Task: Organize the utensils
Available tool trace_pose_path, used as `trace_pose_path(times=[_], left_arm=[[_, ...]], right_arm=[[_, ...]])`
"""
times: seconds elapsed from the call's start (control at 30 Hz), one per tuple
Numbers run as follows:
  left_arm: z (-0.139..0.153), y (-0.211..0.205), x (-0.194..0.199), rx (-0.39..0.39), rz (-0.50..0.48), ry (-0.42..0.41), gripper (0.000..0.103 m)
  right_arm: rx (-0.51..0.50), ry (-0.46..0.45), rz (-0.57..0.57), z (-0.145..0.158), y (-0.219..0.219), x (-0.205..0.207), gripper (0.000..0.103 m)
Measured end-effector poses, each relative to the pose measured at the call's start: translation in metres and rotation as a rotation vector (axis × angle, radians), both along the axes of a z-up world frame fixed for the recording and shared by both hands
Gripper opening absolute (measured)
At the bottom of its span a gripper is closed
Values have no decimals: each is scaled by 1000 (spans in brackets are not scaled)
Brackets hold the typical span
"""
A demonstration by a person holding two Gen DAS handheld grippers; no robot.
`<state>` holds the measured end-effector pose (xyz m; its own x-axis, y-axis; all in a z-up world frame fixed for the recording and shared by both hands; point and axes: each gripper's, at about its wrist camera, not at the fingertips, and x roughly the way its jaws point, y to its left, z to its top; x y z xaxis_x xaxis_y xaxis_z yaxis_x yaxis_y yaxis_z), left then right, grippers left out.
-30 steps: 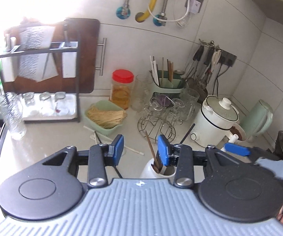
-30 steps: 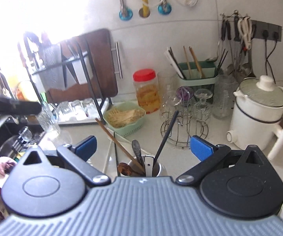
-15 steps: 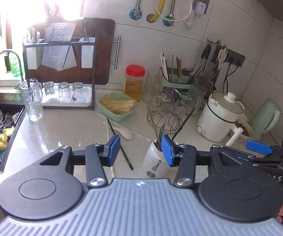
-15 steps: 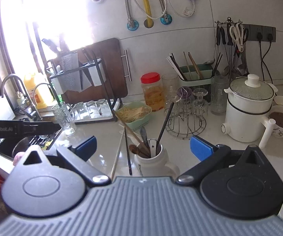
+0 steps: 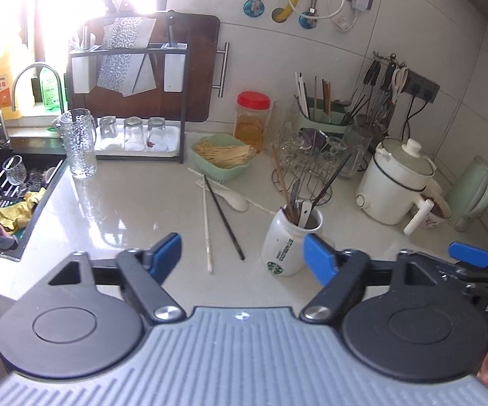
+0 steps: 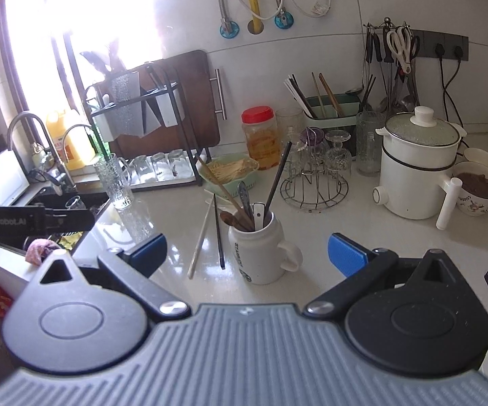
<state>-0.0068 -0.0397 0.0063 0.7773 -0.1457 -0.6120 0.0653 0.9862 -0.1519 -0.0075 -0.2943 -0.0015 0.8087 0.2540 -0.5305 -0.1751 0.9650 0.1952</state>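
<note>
Glossy pale stone countertop point(image 5: 115, 203), streaked with window glare. On it, a squat white ceramic mug point(image 6: 260, 253) with a looped handle and green printed logo, bristling with utensils point(image 6: 244, 209): a brown wooden spoon, wooden chopsticks, a slim steel spoon, a white-handled piece and a long black stick, all leaning outward. Just left of the mug, flat on the stone, a thin white chopstick point(image 5: 206, 223) and a thin black chopstick point(image 5: 223, 218) side by side, with a white ceramic soup spoon point(image 5: 233, 199) behind them. Farther back, a ribbed mint plastic basket point(image 5: 223, 159) of pale straw-like sticks, a red-lidded clear jar point(image 5: 252, 118), a round wire rack point(image 6: 315, 182) hung with stemmed glasses, a white lidded electric pot point(image 6: 416, 172). Left gripper point(image 5: 242, 257) spread wide, jaws just opened further, blue ridged pads clear of everything, mug ahead near the right pad but untouched. Right gripper point(image 6: 247, 252) likewise splayed wide, nothing pinched, mug in line between the pads yet apart from both
</note>
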Motion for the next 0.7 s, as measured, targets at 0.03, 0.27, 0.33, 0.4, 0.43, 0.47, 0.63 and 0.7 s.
trace_pose_path(times=[0.03,0.27,0.33,0.4,0.43,0.47,0.63,0.7], left_arm=[[-2,0,-2,8,2,1,90],[-9,2,-11,16,26,15,97],[-10,1,-14,26,23,16,97],[-12,-1,-16,37,18,13,98],[-13,-2,-17,42,19,14,98],[-14,-2,-18,43,17,14,98],[-17,-4,-15,26,6,19,98],[-18,-6,-13,33,2,19,98]], right_arm=[[0,-4,-1,0,0,-2,103],[8,-10,-9,-2,-4,-9,103],[1,-18,-10,-3,-4,-13,103],[2,-25,-17,-4,-4,-16,103],[3,-26,-22,-5,-5,-17,103],[5,-27,-27,-6,-5,-17,103],[-4,-43,-36,-7,-6,-20,103],[-6,-48,-42,-7,-7,-21,103]])
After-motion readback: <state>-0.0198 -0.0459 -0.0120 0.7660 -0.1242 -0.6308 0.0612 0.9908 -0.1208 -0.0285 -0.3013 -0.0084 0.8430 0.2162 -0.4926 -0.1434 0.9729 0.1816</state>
